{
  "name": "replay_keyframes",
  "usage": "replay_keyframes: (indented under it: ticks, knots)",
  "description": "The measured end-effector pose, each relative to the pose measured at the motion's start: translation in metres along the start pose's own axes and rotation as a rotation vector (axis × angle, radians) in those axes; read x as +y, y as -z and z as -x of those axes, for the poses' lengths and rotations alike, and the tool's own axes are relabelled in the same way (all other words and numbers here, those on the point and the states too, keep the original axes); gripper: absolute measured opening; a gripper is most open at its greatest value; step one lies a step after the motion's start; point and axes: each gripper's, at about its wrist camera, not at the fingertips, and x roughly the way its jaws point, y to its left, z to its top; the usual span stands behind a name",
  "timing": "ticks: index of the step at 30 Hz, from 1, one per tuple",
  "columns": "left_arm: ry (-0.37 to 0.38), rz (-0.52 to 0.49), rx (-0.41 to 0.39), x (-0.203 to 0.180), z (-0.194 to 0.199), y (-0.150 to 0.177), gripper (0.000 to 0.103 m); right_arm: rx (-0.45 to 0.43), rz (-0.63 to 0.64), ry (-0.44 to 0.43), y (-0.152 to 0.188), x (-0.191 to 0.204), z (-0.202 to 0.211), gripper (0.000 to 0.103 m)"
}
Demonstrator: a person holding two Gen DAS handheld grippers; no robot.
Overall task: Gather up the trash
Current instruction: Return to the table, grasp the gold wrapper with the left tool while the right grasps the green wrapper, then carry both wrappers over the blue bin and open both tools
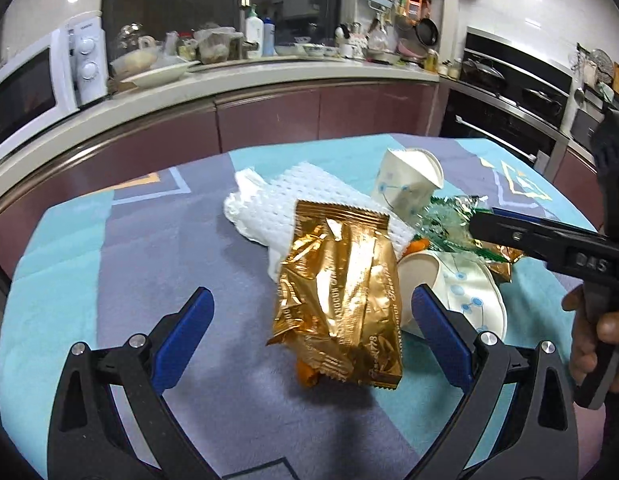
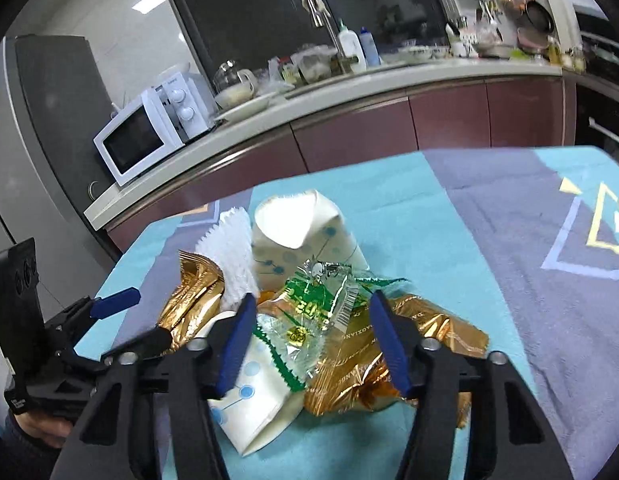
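A pile of trash lies on the blue and purple tablecloth [image 1: 149, 264]. A gold foil wrapper [image 1: 341, 304] lies in front, between the fingers of my open left gripper [image 1: 315, 326], apart from both pads. Behind it are a white foam net [image 1: 309, 204], two crushed paper cups [image 1: 409, 184] [image 1: 469, 292] and a green clear wrapper [image 1: 441, 220]. My right gripper [image 2: 313, 340] is open around the green wrapper [image 2: 317, 300], over a second gold wrapper [image 2: 389, 360] and a flattened cup [image 2: 261, 396]. The right gripper shows in the left wrist view [image 1: 489, 224].
A kitchen counter [image 1: 269, 76] with a microwave [image 1: 33, 88], dishes and bottles runs behind the table. An oven and stove [image 1: 509, 108] stand at the right. The left gripper shows at the left of the right wrist view [image 2: 137, 316]. The cloth's right side [image 2: 529, 220] is bare.
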Motion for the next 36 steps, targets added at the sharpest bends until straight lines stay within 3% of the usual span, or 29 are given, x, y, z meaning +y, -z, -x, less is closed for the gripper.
replay_keyframes:
  ticks: [3, 7, 9, 14, 17, 18, 21, 28, 36]
  knots:
    - [0.017, -0.006, 0.010, 0.000, -0.009, -0.001, 0.097, 0.029, 0.005, 0.000, 0.001, -0.001, -0.007, 0.030]
    - [0.050, 0.013, 0.015, 0.005, -0.020, -0.005, 0.097, 0.036, -0.004, -0.022, 0.005, 0.000, -0.010, 0.020]
    - [0.065, 0.024, 0.015, 0.007, -0.023, -0.007, 0.092, 0.035, -0.007, -0.030, 0.007, 0.000, -0.009, 0.009]
    - [0.092, 0.010, 0.031, 0.008, -0.031, -0.008, 0.059, 0.022, -0.033, -0.062, 0.012, -0.005, -0.004, 0.006]
    - [0.094, -0.002, 0.032, 0.005, -0.034, -0.009, 0.057, 0.015, -0.041, -0.071, 0.014, -0.005, 0.000, 0.006]
    - [0.097, -0.001, 0.032, 0.005, -0.034, -0.009, 0.050, 0.008, -0.043, -0.073, 0.015, -0.005, 0.003, 0.006]
    - [0.102, 0.010, 0.024, 0.006, -0.031, -0.007, 0.043, -0.004, -0.045, -0.078, 0.015, -0.005, 0.008, 0.006]
    - [0.107, 0.038, -0.030, 0.010, -0.009, -0.004, 0.036, -0.038, -0.048, -0.088, 0.012, -0.004, 0.020, 0.004]
    - [0.087, 0.097, -0.145, 0.033, 0.054, -0.008, 0.035, -0.085, -0.055, -0.103, 0.011, -0.002, 0.037, 0.003]
